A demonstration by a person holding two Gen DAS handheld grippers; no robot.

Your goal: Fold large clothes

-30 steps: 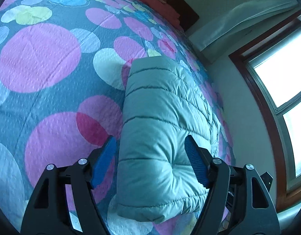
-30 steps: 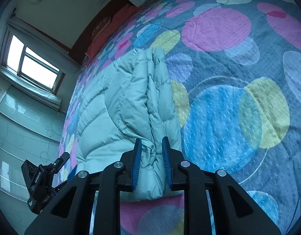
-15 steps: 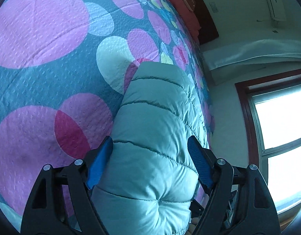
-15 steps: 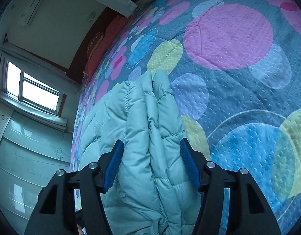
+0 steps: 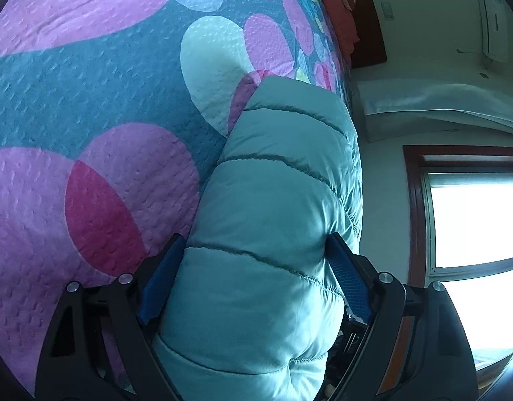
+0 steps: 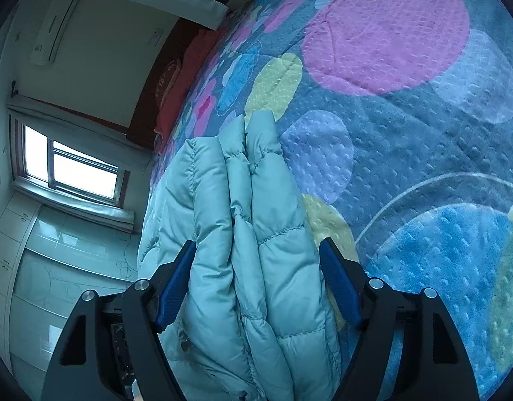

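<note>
A pale teal quilted puffer jacket lies folded into a thick bundle on a bed with a spotted cover. My left gripper is open, its blue pads set wide on either side of the bundle's rounded folded end. In the right wrist view the jacket shows several stacked layered edges. My right gripper is open, with its blue pads straddling those layers. Neither gripper squeezes the fabric.
The bed cover spreads wide beside the jacket. Red pillows and a dark headboard lie at the bed's far end. A window and wall stand beyond the bed edge. An air conditioner hangs on the wall.
My right gripper was shut on the jacket's edge a second ago and has opened wide. Both grippers have pushed forward, so the bundle now sits deeper between the fingers.
</note>
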